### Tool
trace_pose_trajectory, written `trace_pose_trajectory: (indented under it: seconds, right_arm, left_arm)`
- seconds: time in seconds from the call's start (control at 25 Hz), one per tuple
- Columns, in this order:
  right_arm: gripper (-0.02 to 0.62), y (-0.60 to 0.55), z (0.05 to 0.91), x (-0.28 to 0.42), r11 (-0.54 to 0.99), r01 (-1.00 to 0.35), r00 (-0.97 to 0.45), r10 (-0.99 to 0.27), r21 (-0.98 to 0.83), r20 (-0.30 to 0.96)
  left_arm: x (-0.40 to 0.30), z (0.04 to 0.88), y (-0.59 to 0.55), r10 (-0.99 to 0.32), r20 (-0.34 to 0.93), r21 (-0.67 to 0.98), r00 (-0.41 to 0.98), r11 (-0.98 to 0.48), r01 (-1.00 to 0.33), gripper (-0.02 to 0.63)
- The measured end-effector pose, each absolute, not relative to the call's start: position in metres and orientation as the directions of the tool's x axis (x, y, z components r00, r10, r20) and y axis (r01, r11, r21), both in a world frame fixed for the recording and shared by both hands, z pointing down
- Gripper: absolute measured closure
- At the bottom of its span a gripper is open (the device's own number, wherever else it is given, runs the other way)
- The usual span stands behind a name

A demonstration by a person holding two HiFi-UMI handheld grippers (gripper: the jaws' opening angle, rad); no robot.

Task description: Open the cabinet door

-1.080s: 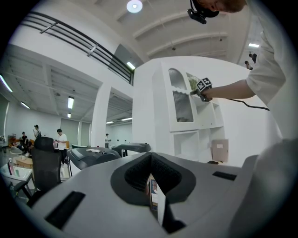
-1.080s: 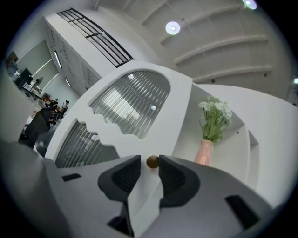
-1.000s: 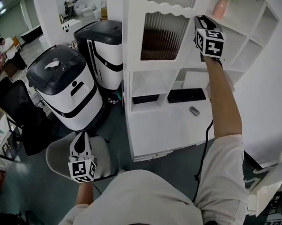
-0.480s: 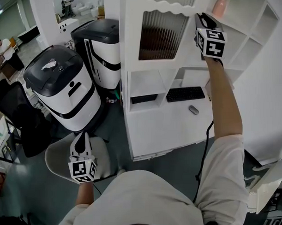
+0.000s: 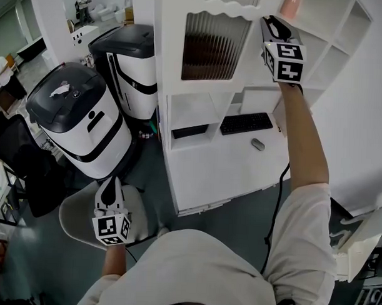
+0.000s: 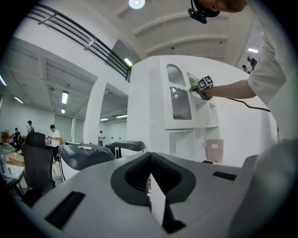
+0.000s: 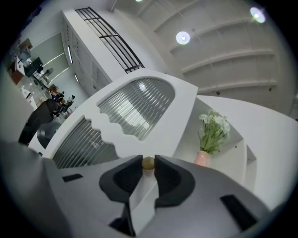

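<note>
Cabinet door [image 5: 210,46] ribbed glass; white desk [image 5: 222,165] below.

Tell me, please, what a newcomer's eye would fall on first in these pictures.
The right gripper, raised at arm's length, has its jaws shut on the small round knob of the ribbed-glass cabinet door. To the door's left in the head view stand two bulky black-and-white machines. The left gripper hangs low, jaws together and empty.

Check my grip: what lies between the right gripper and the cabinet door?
Only the brass knob on the door, pinched by the right gripper, shown in the right gripper view.
</note>
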State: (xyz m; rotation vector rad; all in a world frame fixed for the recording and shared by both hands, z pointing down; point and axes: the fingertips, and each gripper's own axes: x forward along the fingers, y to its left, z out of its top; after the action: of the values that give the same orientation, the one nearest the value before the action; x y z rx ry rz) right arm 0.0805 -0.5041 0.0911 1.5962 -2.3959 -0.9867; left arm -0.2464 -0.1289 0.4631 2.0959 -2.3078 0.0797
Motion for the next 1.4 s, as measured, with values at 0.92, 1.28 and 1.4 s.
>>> trace_pose_trajectory:
  seconds: [0.92, 1.28, 1.4]
  right_arm:
    - [0.518, -0.453, 0.092, 0.087, 0.135, -0.693, -0.458, -0.841, 0.708, -0.288]
    - [0.520, -0.436, 0.093, 0.087, 0.090, -0.631, -0.477, -0.828, 0.771, -0.294]
    - [0.520, -0.429, 0.092, 0.086, 0.072, -0.605, -0.487, -0.822, 0.793, -0.297]
  left_arm:
    - [-0.234, 0.463, -0.142, -0.999, 0.050, -0.010, -0.013, 0.012, -1.000, 0.606]
    - [-0.225, 0.462, -0.153, -0.999, 0.050, -0.010, 0.019, -0.020, -1.000, 0.606]
    - [-0.223, 0.461, -0.156, -0.998, 0.049, -0.011, 0.029, -0.029, -1.000, 0.606]
